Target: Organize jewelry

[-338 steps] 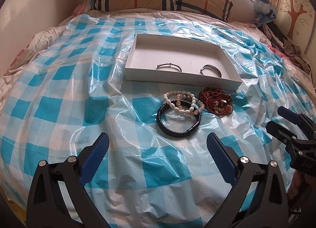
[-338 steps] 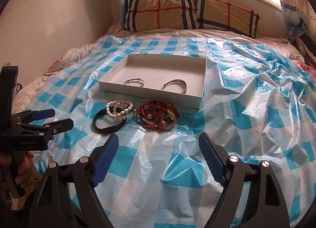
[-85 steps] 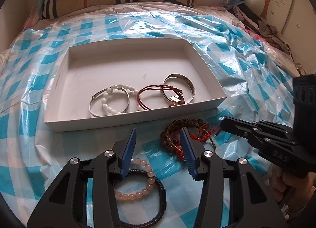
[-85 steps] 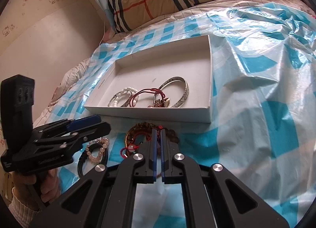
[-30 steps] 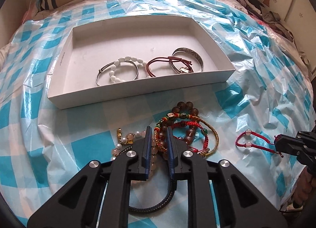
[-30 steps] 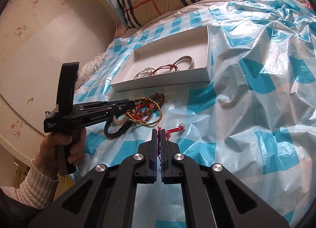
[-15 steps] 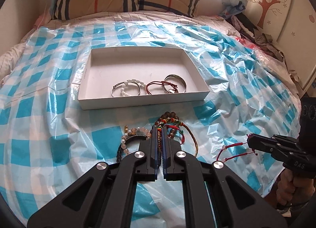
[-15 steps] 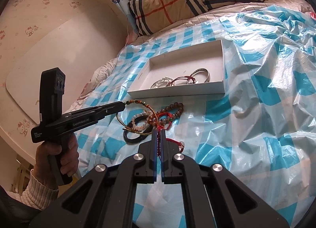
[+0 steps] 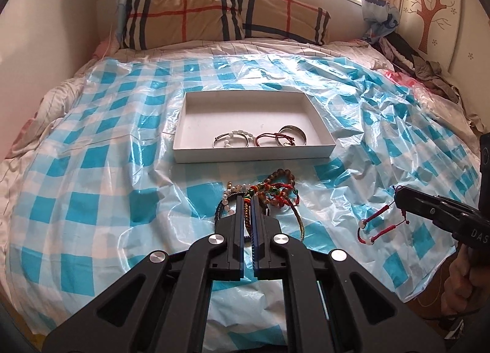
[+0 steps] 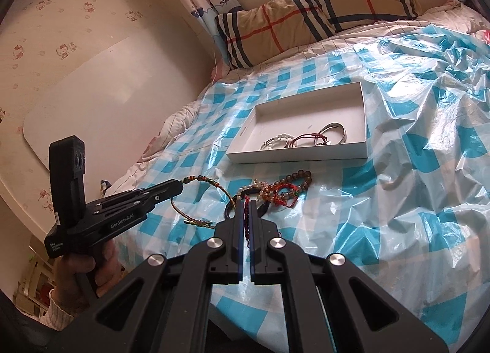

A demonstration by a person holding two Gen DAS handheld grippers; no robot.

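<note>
Grippers both clamped, lifted off the bed. My left gripper (image 10: 180, 189) pinches a green-gold cord bracelet (image 10: 211, 197); my right gripper (image 9: 398, 197) pinches a red string bracelet (image 9: 378, 224), dangling at 3 o'clock in left view. White box (image 9: 183, 126) at 12 holds 4 pcs. Bead pile (image 9: 275, 190) lies btwn box and me on checked plastic sheet (image 9: 92, 169).

"GenRobot.AI" on left claw (image 10: 180, 187) body, "DAS" on right claw (image 9: 398, 197)
</note>
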